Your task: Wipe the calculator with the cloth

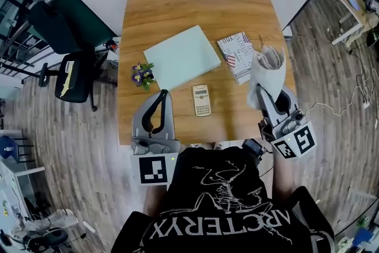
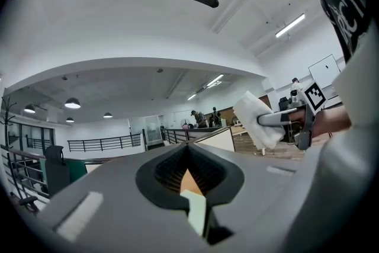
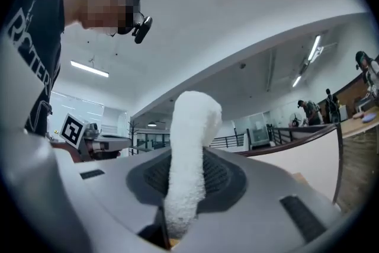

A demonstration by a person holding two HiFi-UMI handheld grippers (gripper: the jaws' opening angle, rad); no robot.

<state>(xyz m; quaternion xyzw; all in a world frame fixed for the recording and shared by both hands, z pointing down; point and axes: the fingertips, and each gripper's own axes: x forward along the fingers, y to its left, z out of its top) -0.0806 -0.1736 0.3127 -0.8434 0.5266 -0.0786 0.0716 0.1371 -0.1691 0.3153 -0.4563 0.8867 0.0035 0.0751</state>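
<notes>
The beige calculator (image 1: 202, 100) lies flat near the front middle of the wooden table (image 1: 177, 9). My left gripper (image 1: 163, 93) hovers just left of it, jaws shut on nothing; in the left gripper view this gripper (image 2: 190, 185) shows only a thin slit between its jaws. Right of the calculator, my right gripper (image 1: 266, 96) is shut on a white cloth (image 1: 267, 68) that sticks up and flops over the jaws. The right gripper view shows the cloth (image 3: 188, 157) clamped and standing upright. The cloth (image 2: 259, 119) also appears in the left gripper view.
A pale green board (image 1: 182, 56) lies behind the calculator, with a flag-print booklet (image 1: 237, 56) to its right. A small pot of purple flowers (image 1: 142, 74) stands at the table's left edge. A black office chair (image 1: 74, 77) sits left of the table.
</notes>
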